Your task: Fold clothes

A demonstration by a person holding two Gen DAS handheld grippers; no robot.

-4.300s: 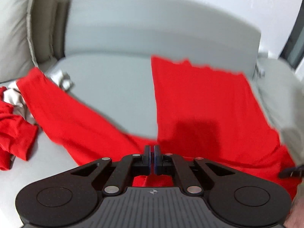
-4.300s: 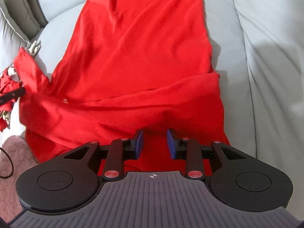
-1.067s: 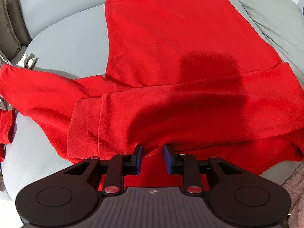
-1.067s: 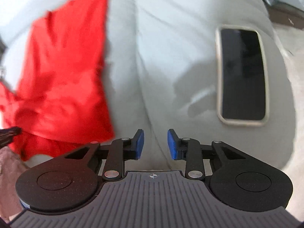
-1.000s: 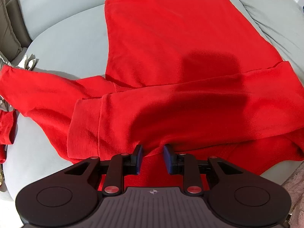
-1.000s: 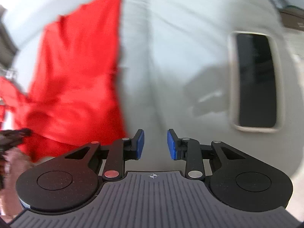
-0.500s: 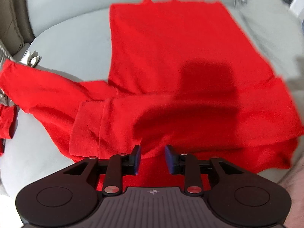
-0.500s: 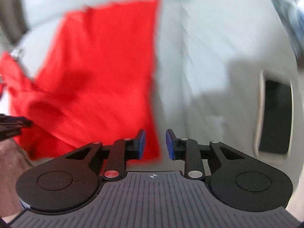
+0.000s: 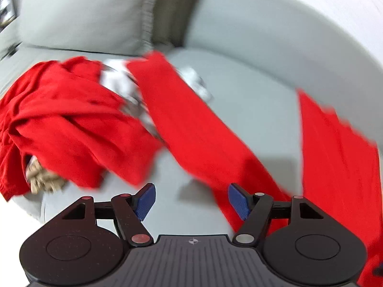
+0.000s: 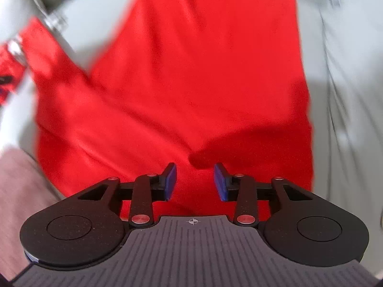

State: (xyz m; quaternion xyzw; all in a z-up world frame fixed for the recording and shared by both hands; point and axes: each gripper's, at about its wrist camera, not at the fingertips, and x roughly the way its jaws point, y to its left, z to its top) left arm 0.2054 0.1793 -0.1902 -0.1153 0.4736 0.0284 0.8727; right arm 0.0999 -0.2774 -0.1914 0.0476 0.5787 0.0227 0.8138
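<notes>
The red garment (image 10: pixel 196 71) lies spread on the grey sofa (image 9: pixel 251 110). Left gripper (image 9: pixel 191 201) and right gripper (image 10: pixel 194 181) are both opening, empty. Fabric appears soft and limp; pinch the long sleeve (image 9: pixel 198 129) at its cuff.

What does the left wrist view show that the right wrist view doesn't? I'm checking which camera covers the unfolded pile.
Only the left wrist view shows the crumpled red pile with white fabric behind it, the grey cushion, and the left gripper, jaws opening over bare sofa. Only the right wrist view shows the garment's wide body spread flat and the right gripper, jaws opening above it, gripping nothing. Both show the long red sleeve and the grey sofa.
</notes>
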